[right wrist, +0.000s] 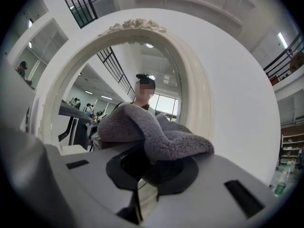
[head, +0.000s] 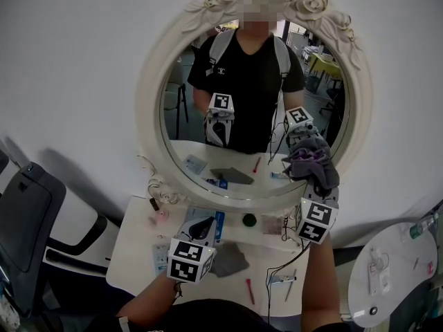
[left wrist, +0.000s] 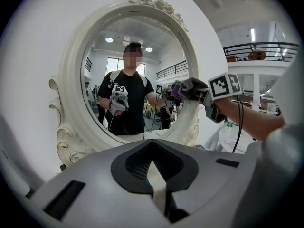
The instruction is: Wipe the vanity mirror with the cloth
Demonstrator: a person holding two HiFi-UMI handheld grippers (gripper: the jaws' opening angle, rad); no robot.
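Observation:
The vanity mirror is a round glass in an ornate white frame, standing on a white vanity table. My right gripper is shut on a grey and purple cloth, which lies against the lower right of the mirror by the frame. The cloth drapes over the jaws in the right gripper view, with the mirror just ahead. My left gripper hangs low over the table, jaws together with nothing in them. In the left gripper view the mirror and the cloth show.
On the table lie a blue packet, a flat grey piece, a green round thing, a red pen and a pink item. A black chair stands at the left, a round white side table at the right.

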